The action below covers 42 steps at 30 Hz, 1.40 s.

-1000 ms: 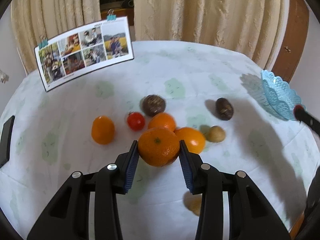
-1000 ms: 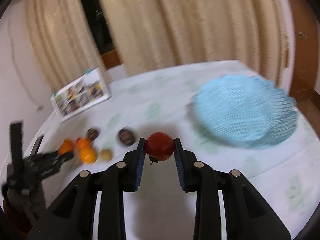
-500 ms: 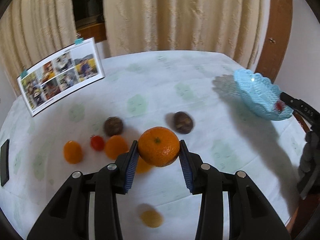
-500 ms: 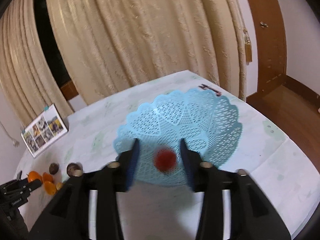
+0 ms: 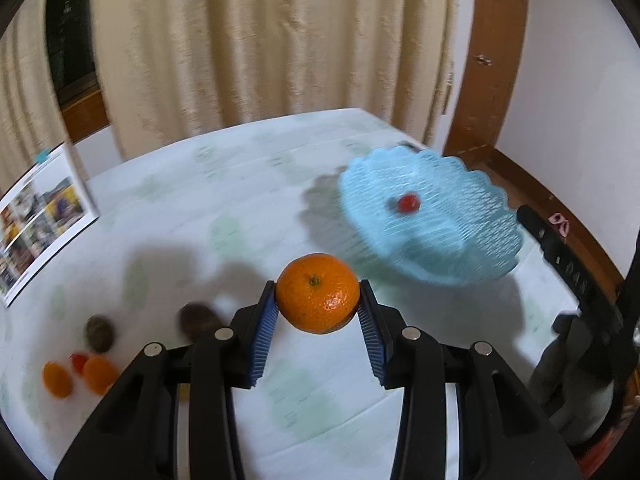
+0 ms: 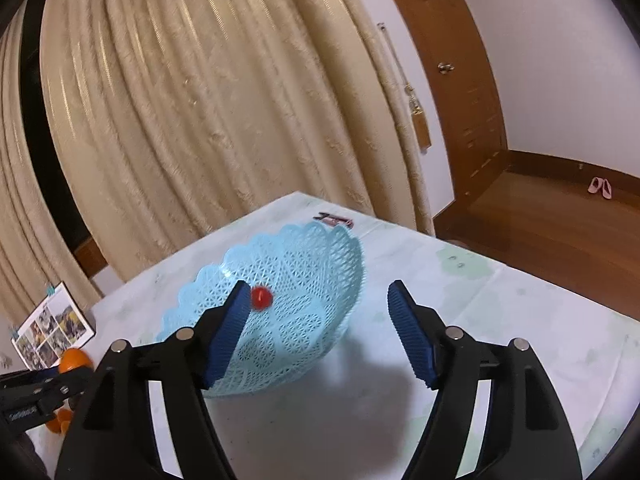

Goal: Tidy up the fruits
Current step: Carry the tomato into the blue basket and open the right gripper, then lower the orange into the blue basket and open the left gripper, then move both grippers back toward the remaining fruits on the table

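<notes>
Plainly, the left gripper (image 5: 318, 312) is clamped on an orange (image 5: 317, 293), its blue pads pressing the fruit's two sides so that it hangs clear above the surface (image 5: 256, 208), stem end toward the camera. That side-on hold suits a round fruit: the pads bear across its widest part, so it should not roll out on the way. The pale blue basket (image 5: 472, 240) sits ahead and to the right, tipped on its rim, and a small red fruit (image 6: 261, 297), probably a cherry tomato though it is blurred, lies inside on the lattice. The right gripper (image 6: 316, 304) hangs just in front of the basket; its jaws have just been opening and nothing is between them, which fits a fruit let go into the basket. Several other fruits (image 5: 80, 368), orange, red and dark, lie grouped at the near left of the surface, well apart from the basket and not yet sorted.
</notes>
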Motion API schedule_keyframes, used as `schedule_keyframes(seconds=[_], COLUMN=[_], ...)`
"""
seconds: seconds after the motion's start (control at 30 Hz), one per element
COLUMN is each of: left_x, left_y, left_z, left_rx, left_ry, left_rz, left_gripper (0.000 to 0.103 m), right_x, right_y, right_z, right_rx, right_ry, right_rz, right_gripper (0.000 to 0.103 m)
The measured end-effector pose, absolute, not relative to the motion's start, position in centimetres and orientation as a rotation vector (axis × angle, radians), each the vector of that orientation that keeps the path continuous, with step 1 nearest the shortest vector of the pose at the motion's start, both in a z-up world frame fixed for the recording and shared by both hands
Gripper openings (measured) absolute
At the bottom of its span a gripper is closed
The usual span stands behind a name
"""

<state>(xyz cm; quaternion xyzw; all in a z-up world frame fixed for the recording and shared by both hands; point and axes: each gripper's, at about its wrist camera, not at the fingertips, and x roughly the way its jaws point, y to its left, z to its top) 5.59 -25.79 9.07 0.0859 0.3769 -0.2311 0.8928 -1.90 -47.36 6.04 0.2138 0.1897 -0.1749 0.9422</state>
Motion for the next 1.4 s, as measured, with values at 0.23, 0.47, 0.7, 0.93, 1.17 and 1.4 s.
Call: schedule_keyframes(seconds=[0.23,0.47,0.7,0.93,1.17,1.4], left_x=[7.0,7.3,7.3,7.3,6.9,6.2], left_y=[-32.0,-34.1,-30.8,-26.2,-19.7,-13.3], left_z=[8.7,8.8,10.7,12.1,13.7,14.4], left_rx=[0.205,0.212,0.175,0.166,0.12,0.108], left_ry=[0.788,0.768,0.707,0.666,0.639,0.621], left_rz=[-0.57,-0.6,-0.545,-0.455,-0.355,-0.246], left_gripper=[0.041,0.062,0.086,0.092,0.094,0.094], right_x=[-2.2,-2.2,-2.3,-2.4,-2.3,-2.1], right_y=[-48.1,-48.1,-48.1,-47.9,-47.2,-46.2], right_z=[5.8,5.8,5.8,5.8,5.8,5.8], right_rx=[0.478,0.486,0.49,0.473,0.435,0.429], right_ry=[0.392,0.396,0.39,0.389,0.399,0.434], right_rz=[-0.368,-0.371,-0.379,-0.399,-0.408,-0.381], right_gripper=[0.073,0.074,0.081,0.081,0.081,0.082])
